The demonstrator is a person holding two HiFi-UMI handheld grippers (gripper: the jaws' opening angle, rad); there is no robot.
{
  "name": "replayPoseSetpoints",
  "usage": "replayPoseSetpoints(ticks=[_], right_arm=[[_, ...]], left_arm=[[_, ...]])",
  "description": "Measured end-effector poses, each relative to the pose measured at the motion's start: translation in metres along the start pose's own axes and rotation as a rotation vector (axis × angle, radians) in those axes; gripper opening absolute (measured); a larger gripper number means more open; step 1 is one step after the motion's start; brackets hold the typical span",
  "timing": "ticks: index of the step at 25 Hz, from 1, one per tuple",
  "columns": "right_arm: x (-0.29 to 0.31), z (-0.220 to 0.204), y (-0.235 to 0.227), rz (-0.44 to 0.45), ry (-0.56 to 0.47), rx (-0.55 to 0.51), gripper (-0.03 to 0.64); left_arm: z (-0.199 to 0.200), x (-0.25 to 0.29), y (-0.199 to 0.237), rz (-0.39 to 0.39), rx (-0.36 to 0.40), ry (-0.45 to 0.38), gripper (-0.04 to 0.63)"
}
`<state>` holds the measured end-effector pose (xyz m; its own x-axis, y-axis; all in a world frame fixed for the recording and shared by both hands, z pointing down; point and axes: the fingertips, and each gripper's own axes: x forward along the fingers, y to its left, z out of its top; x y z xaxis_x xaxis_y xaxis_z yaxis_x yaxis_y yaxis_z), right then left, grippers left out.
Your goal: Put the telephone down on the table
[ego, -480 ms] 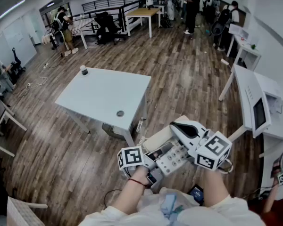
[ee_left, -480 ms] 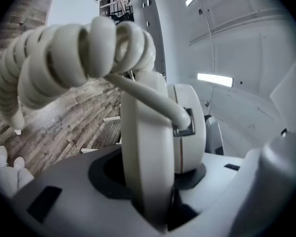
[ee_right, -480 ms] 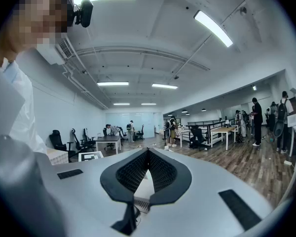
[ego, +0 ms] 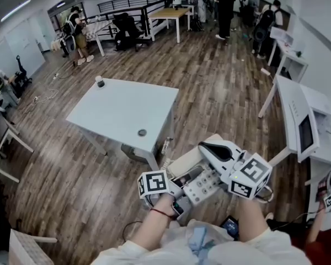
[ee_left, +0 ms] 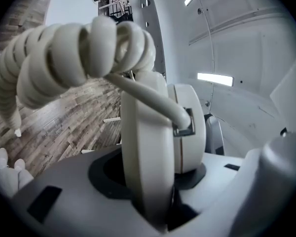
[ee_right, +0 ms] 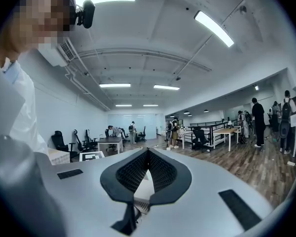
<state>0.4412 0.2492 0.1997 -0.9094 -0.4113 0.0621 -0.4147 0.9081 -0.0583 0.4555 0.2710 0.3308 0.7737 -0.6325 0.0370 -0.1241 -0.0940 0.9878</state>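
The telephone [ego: 201,185], cream with a pale keypad, is held up in the air close to the person's chest, at about 6 o'clock in the head view, above the wooden floor [ego: 220,93]. It is well apart from the white tabletop [ego: 121,112], which stands at roughly 10 o'clock from it. The left tongs [ee_left: 155,201] are pinching the telephone: in the left gripper view a cream slab of its body stands upright between the two jaws, which press on it from either side. The coiled cord [ee_left: 74,53] arcs away toward 10 o'clock and plugs into a socket at the slab's 3 o'clock edge. The right tongs [ee_right: 148,157] are pressed together, their dark ribbed pads meeting at the tips. A pale sliver shows through the small gap beneath them, too little to name. In the head view these tongs lie over the telephone's 1 o'clock side; whether they touch it I cannot tell. On the tabletop, a small dark disc [ego: 142,132] lies by the near edge, and a small dark-topped object [ego: 100,81] stands at the far corner.
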Motion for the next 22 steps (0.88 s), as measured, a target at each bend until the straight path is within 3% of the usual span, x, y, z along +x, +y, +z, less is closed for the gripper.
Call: replayPoseSetpoints(ticks=[22], right_arm=[[-0.008, 0.000, 0.005, 0.046, -0.030, 0.022, 0.034]], left_arm=[[-0.008, -0.011, 0.001, -0.002, -0.027, -0.049, 0.183]])
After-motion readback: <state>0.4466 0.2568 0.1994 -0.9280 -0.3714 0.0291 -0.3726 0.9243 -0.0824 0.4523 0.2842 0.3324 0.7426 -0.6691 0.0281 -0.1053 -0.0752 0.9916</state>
